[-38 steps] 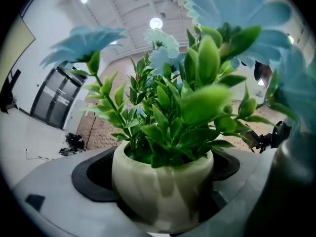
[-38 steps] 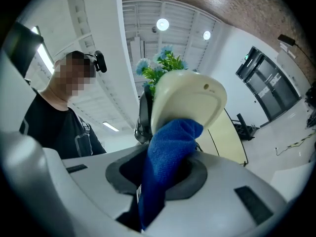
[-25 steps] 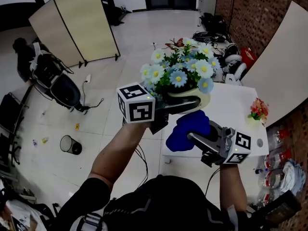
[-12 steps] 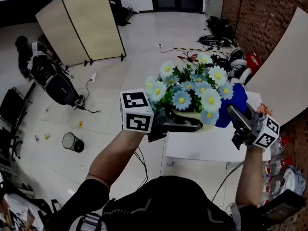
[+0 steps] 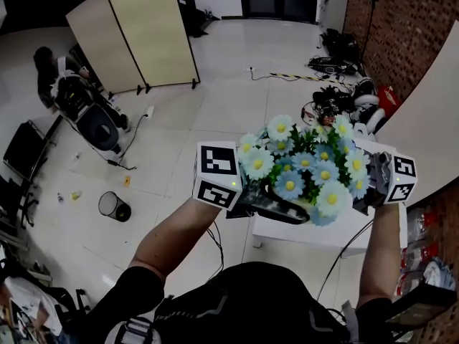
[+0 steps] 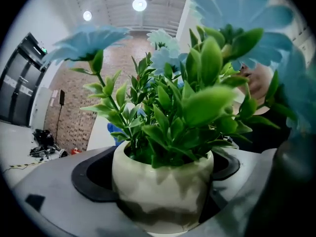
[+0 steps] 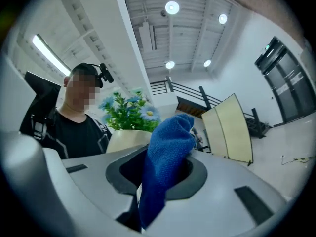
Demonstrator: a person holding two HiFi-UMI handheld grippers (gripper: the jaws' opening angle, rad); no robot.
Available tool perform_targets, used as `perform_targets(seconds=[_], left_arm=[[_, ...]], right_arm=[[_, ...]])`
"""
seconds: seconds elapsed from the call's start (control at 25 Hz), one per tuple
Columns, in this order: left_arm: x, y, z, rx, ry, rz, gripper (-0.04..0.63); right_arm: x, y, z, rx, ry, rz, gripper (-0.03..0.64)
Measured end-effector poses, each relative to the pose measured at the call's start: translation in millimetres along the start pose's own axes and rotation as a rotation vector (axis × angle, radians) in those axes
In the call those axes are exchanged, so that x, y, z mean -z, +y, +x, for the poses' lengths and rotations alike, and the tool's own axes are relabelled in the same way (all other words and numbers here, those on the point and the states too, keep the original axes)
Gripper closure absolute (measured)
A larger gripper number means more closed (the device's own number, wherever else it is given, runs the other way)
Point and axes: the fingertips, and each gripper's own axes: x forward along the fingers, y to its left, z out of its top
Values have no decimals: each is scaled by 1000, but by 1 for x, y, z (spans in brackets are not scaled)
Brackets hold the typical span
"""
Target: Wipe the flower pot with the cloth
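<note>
Flower pot [image 6: 160,189] is held above the white table [image 5: 274,228], its long axis upright and its blooms pointing up. The left gripper [image 5: 276,205] clamps its sides. Also above the table, the right gripper [image 5: 374,190] pinches the blue cloth [image 7: 165,157] near the pot.

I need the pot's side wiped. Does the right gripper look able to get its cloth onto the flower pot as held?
Probably yes: the right gripper grips the cloth, and the flower pot, held up by the left gripper, sits just beyond it with nothing between.
</note>
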Motion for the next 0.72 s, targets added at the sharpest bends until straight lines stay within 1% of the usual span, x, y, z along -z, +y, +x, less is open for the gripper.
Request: perform_targets(seconds=[0.08,0.24,0.36,0.56,0.64,0.72], left_arm=[[9,1,-1,-25,4,-6,49],[15,18,-6,-70,6,-19,49],[19,25,-9,-107,4,-23,49],[23,41,-8,-189,-5,-25,49],[25,43,-5,-203,-22,-40,49],[25,44,-2,-205,-47,-67,49]], right_arm=[[8,15,-3,-24,26,-10,540],[4,30,-9,-21,37,-35,540],[4,52,-6,-23,49,-58,540],[13,77,9,10,90,-63,540],[19,86,19,21,103,-64,540],[21,89,25,34,90,-56,540]])
